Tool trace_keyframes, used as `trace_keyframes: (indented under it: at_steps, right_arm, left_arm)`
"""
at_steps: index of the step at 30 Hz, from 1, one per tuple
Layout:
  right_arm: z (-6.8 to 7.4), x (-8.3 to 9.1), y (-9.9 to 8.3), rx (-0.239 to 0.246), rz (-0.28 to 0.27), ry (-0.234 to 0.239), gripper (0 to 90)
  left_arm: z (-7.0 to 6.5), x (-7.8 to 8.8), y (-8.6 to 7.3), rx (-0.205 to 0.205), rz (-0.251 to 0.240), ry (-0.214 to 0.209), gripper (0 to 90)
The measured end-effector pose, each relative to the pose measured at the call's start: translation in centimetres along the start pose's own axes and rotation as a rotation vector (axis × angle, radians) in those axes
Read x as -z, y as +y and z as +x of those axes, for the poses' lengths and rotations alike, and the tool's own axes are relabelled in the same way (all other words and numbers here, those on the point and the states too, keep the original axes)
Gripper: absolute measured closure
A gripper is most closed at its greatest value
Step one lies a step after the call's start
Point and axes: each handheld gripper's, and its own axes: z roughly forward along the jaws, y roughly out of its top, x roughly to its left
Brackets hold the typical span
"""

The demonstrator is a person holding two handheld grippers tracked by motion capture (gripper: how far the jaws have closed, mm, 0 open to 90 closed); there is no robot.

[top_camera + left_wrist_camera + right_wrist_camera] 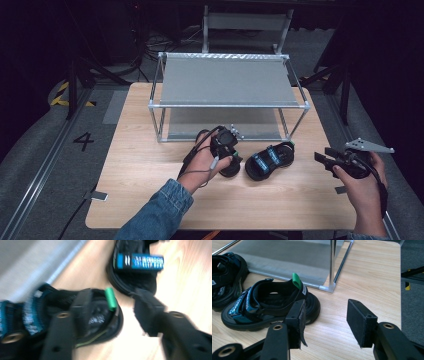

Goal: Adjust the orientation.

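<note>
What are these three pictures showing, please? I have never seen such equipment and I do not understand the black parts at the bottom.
A person sits at a wooden table and holds a hand tool with a two-jaw claw in each hand. The top picture comes from a camera above. It shows the left claw over one sandal, the right claw apart near the table edge, and a metal shoe rack. The other two pictures come from cameras riding on each claw, so the black parts are its jaws. The blurred one shows the left sandal at the open jaws. The right sandal lies untouched.
</note>
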Motion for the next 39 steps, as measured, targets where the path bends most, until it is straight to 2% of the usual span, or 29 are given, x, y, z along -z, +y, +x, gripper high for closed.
trace_keyframes:
  at_steps: [1,3,4,8,14,15,16,20,25,28,32,34,35,37,38,39]
  right_arm:
    - [0.0,-0.1,0.0,0.004,0.002,0.003,50.5]
    - [0.1,-0.1,0.0,0.005,0.006,0.010,50.5]
    - [0.1,-0.1,0.0,0.006,0.007,0.009,50.5]
    - [-0.1,-0.2,-0.1,0.003,0.009,0.011,50.6]
    - [0.1,-0.3,-0.1,0.000,0.017,0.021,50.5]
    - [0.1,-0.2,-0.1,0.001,0.016,0.022,50.5]
    - [0.1,-0.2,0.0,0.002,0.014,0.021,50.5]
    - [0.2,-0.1,-0.1,0.007,0.012,0.023,50.4]
    - [0.1,0.2,-0.2,0.004,0.010,0.020,50.4]
    - [0.1,0.2,-0.2,0.005,0.009,0.016,50.4]
    - [0.1,0.2,-0.3,0.006,0.012,0.018,50.4]
    - [0.1,0.2,-0.3,0.007,0.012,0.019,50.3]
    - [0.1,0.3,-0.2,0.005,0.008,0.019,50.2]
    - [0.1,0.3,-0.2,0.007,0.005,0.020,50.0]
    - [0.1,0.3,-0.2,0.007,0.005,0.020,50.0]
    - [0.1,0.3,-0.2,0.007,0.004,0.021,49.9]
  left_arm:
    - [-0.1,-0.2,-0.1,0.000,0.013,0.004,66.5]
    - [-0.2,0.1,-0.3,-0.009,0.016,0.040,78.7]
    - [-0.2,0.3,-0.4,0.005,0.019,0.035,81.4]
    - [-0.3,1.4,-1.2,0.028,0.041,0.022,83.7]
    - [-1.0,3.1,-3.1,0.029,0.034,0.034,84.7]
    - [-1.1,3.4,-3.5,0.033,0.034,0.015,85.2]
    - [-1.3,3.6,-3.9,0.034,0.031,0.019,85.6]
    - [-2.3,4.3,-5.1,0.027,0.031,-0.013,85.6]
    - [-3.8,4.4,-5.7,0.006,0.058,-0.028,85.6]
    - [-4.0,4.4,-5.8,-0.005,0.053,-0.022,84.9]
    - [-3.7,4.5,-5.7,0.011,0.034,-0.049,82.1]
    - [-3.7,4.6,-5.6,0.011,0.018,-0.051,74.9]
    - [-3.5,4.9,-5.3,0.013,-0.008,-0.043,71.7]
    - [-3.1,5.2,-5.0,0.018,-0.027,-0.011,61.9]
    - [-3.1,5.2,-5.0,0.018,-0.027,-0.011,59.7]
    - [-2.8,5.3,-4.8,0.028,-0.031,0.014,59.7]
